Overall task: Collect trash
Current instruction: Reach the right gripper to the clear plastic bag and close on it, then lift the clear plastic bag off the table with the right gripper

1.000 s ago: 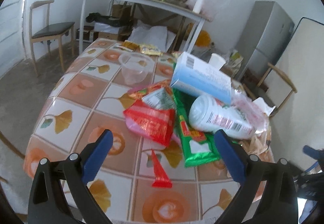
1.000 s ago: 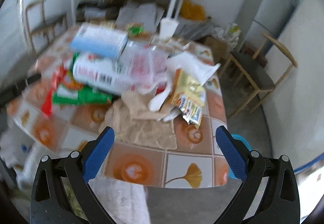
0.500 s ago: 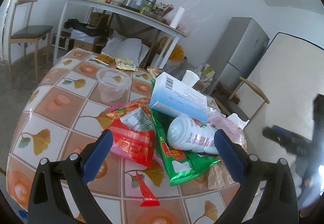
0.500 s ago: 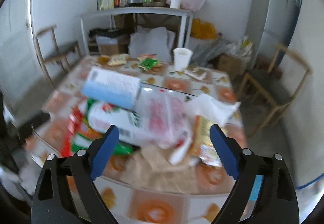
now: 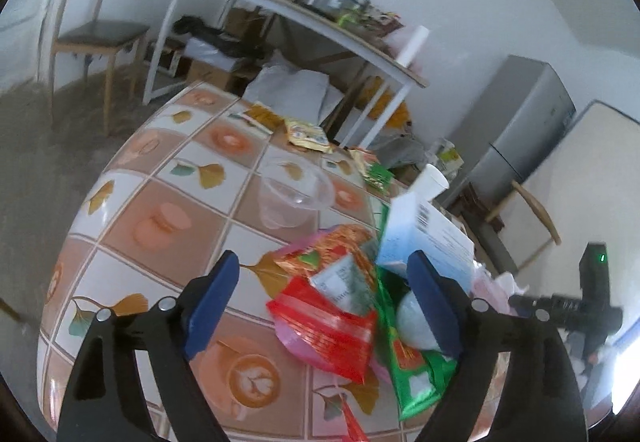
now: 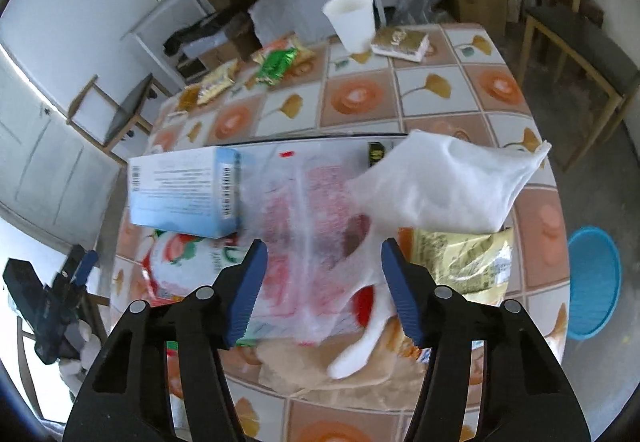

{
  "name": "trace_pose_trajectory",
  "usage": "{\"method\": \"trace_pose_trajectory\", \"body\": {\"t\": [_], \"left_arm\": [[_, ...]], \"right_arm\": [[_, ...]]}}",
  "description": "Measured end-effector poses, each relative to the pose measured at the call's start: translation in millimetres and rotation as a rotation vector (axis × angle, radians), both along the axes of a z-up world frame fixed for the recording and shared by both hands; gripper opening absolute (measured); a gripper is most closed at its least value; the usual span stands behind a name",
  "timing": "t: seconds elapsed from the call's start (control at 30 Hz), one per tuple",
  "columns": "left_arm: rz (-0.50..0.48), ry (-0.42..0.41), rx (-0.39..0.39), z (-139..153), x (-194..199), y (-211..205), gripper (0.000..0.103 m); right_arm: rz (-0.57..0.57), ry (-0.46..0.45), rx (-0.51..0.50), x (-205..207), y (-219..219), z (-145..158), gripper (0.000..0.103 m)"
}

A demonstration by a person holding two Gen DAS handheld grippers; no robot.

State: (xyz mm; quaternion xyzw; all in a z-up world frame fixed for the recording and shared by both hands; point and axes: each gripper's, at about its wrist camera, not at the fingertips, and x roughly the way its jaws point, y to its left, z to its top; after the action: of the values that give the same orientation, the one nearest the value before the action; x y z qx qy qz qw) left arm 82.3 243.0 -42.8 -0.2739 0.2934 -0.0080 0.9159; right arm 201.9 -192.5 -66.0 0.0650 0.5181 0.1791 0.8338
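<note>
Tiled table (image 6: 440, 90): far half bare; blue carton (image 6: 184, 194) long axis left–right. Right gripper (image 6: 320, 282) closing over clear wrapper (image 6: 304, 210); left gripper (image 5: 324, 294) closing, nothing gripped.

Soft daylight fills the room, brightest at the lower edges of both views, where it washes out to white. Strong fisheye bending curves the table (image 5: 132, 226) and walls, with dark corners. Slight motion blur softens the wrappers (image 5: 332, 306).

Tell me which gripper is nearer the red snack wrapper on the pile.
Left. The left gripper frames the red snack wrapper between its closing jaws, no contact visible. The right gripper, also closing, is over the clear plastic bag across the pile.
</note>
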Motion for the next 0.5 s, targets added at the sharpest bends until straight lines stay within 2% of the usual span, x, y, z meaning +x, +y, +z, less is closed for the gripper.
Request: {"method": "trace_pose_trajectory", "body": {"t": [0.2, 0.37, 0.47, 0.5], "left_arm": [[0.020, 0.029, -0.058, -4, 15, 19, 0.076], [0.053, 0.060, -0.099, 4, 37, 41, 0.074], [0.064, 0.072, -0.109, 12, 55, 54, 0.074], [0.066, 0.079, -0.098, 15, 63, 57, 0.074]], "right_arm": [[0.019, 0.081, 0.032, 12, -4, -13, 0.053], [0.026, 0.102, 0.041, 13, -8, -14, 0.024], [0.022, 0.094, 0.043, 13, -12, -12, 0.009], [0.023, 0.089, 0.053, 12, -13, -11, 0.008]]}}
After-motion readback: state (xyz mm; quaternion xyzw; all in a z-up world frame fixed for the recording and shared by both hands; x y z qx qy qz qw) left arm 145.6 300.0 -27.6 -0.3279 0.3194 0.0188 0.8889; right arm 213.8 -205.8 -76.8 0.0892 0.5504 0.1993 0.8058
